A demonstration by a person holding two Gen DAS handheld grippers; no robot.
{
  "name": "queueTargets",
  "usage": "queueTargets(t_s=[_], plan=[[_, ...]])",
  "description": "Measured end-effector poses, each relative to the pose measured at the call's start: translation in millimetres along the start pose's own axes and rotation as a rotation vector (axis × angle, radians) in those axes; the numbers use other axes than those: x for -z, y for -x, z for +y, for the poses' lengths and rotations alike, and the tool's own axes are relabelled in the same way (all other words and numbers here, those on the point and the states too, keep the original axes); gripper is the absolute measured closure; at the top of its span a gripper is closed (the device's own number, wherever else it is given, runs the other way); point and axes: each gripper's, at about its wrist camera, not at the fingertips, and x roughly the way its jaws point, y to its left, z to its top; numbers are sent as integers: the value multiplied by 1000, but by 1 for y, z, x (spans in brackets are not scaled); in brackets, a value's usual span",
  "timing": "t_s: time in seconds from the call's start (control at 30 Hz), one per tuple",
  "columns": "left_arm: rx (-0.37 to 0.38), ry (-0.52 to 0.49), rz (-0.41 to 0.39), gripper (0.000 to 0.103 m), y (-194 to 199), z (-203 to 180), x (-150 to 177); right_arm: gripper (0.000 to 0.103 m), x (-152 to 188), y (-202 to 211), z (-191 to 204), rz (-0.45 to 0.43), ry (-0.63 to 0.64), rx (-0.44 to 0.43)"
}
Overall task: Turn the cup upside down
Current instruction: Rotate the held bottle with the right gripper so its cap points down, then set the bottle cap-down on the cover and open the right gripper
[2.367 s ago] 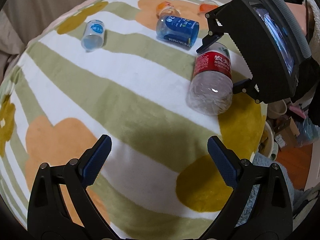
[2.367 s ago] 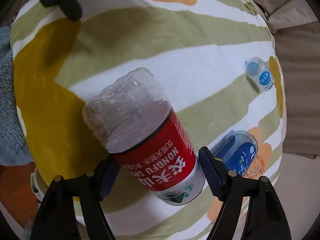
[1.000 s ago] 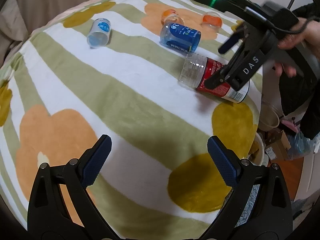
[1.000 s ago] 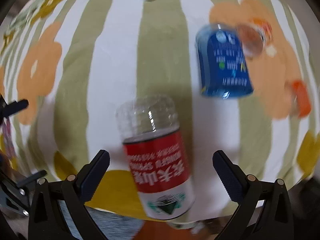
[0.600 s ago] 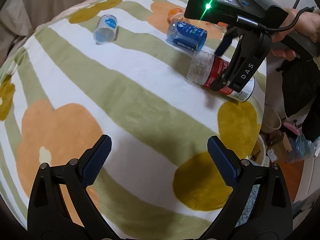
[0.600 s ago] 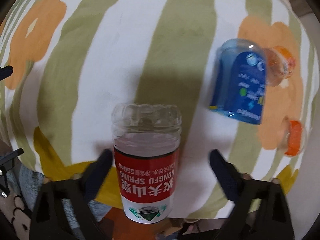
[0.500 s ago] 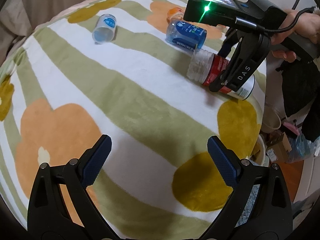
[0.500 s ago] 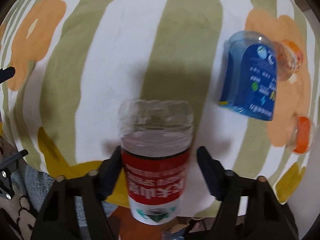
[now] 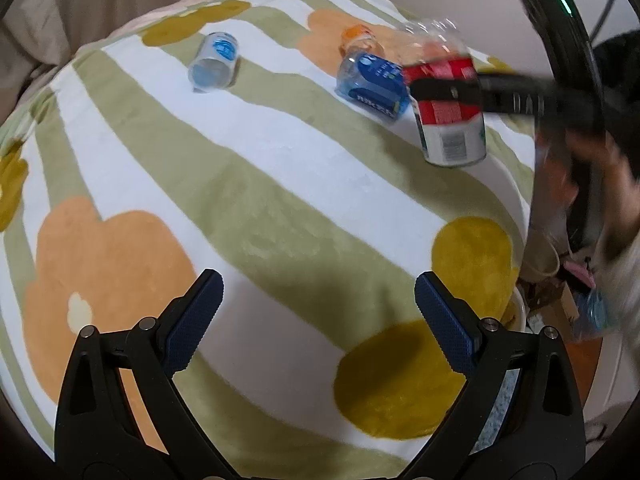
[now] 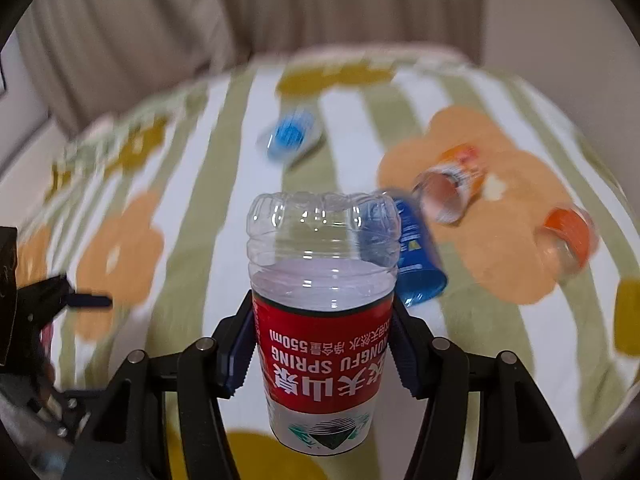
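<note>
The cup (image 10: 320,280) is a cut clear bottle with a red label. It stands on end between the pads of my right gripper (image 10: 322,354), which is shut on its label. Its ribbed base points up and the label text reads upside down. In the left wrist view the cup (image 9: 452,140) hangs at the far right of the blanket, slightly tilted, with the right gripper (image 9: 444,90) clamped across it. I cannot tell whether its lower rim touches the blanket. My left gripper (image 9: 316,320) is open over the near part of the blanket, holding nothing.
A striped flower blanket (image 9: 240,200) covers the surface. A blue-label cup (image 9: 372,84) lies on its side just behind the held cup. A small blue-white cup (image 9: 214,62) and an orange cup (image 9: 358,40) lie farther back. The blanket's edge drops off at the right.
My right gripper closed on the red-label cup, which lay on its side, then lifted it and turned it on end with the base up. The left gripper stayed open and still.
</note>
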Motion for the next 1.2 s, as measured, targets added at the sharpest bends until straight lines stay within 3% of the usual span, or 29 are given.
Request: queueTargets(t_s=[0.1,0.17,0.27,0.4,0.97,1.03,1.07,1.1,1.2], plan=[[-5,29,-17,7,3,4,-2,48,26,4,5,-128,-25,33],[-5,46,-24,7,4,6,-3,48,33,6,9,-157,-72,-2],[-12,58,-22,7,4,9,-3,48,32,7,8,-188,-60,14],[-6,61,-22,7,3,9,-5,48,27,-15,4,-194,-19,34],[25,81,-43,7,5,0,-10,47,49,-8,12,-207,58,97],[27,84,-42,7,5,0,-11,36,48,-10,10,-215,47,99],[27,85,-43,7,5,0,-11,14,48,-11,9,-221,34,102],[28,86,-45,7,6,0,-12,0,48,-10,8,-228,24,102],[30,87,-49,7,7,0,-12,0,49,-10,3,-243,-6,87]])
